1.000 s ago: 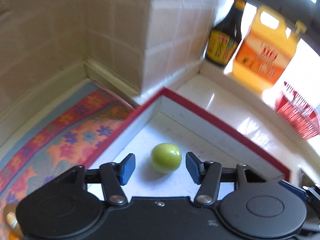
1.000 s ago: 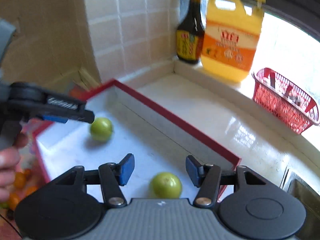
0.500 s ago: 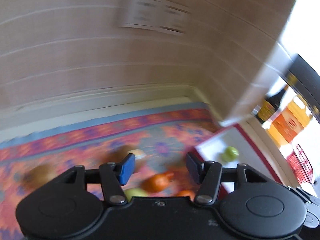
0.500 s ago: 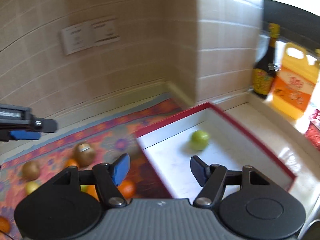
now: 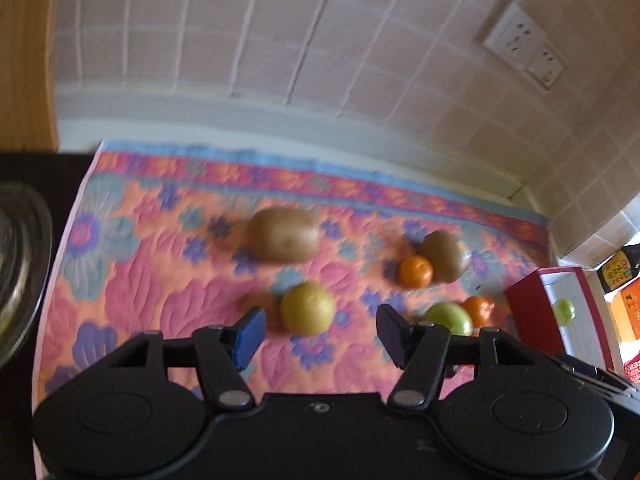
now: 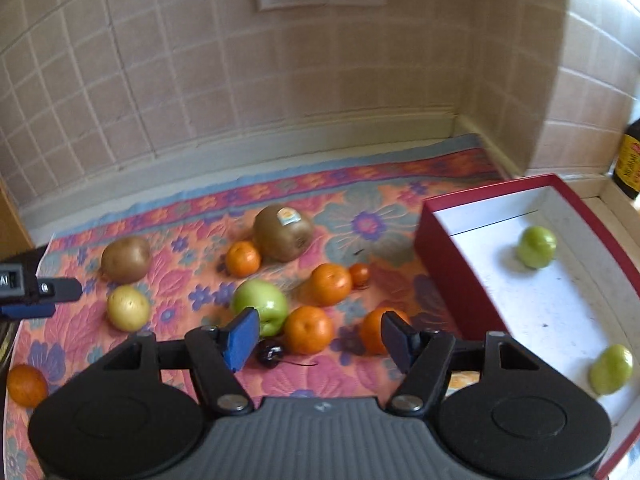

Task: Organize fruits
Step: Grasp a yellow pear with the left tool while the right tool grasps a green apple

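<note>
My left gripper (image 5: 320,334) hovers over the floral mat (image 5: 120,280), its jaws opening. A yellowish round fruit (image 5: 307,308) lies on the mat between them, untouched. Beyond it are a brown oval one (image 5: 285,240), a kiwi (image 5: 444,255) and a small orange (image 5: 415,271). My right gripper (image 6: 318,339) is open above an orange (image 6: 308,330), beside a green apple (image 6: 260,307). The red box (image 6: 440,240) at the right holds two green fruits (image 6: 536,247) (image 6: 611,369).
The tiled wall (image 6: 240,100) with sockets runs behind the mat. A glass bowl (image 5: 20,272) sits past the mat's left edge. A dark sauce bottle (image 6: 628,160) stands on the ledge beyond the box. More oranges (image 6: 330,283) and a dark cherry (image 6: 270,353) lie mid-mat.
Both grippers swung left, away from the red box and out over the mat. The two green fruits stayed in the box. Both pairs of jaws stand wider than before.
</note>
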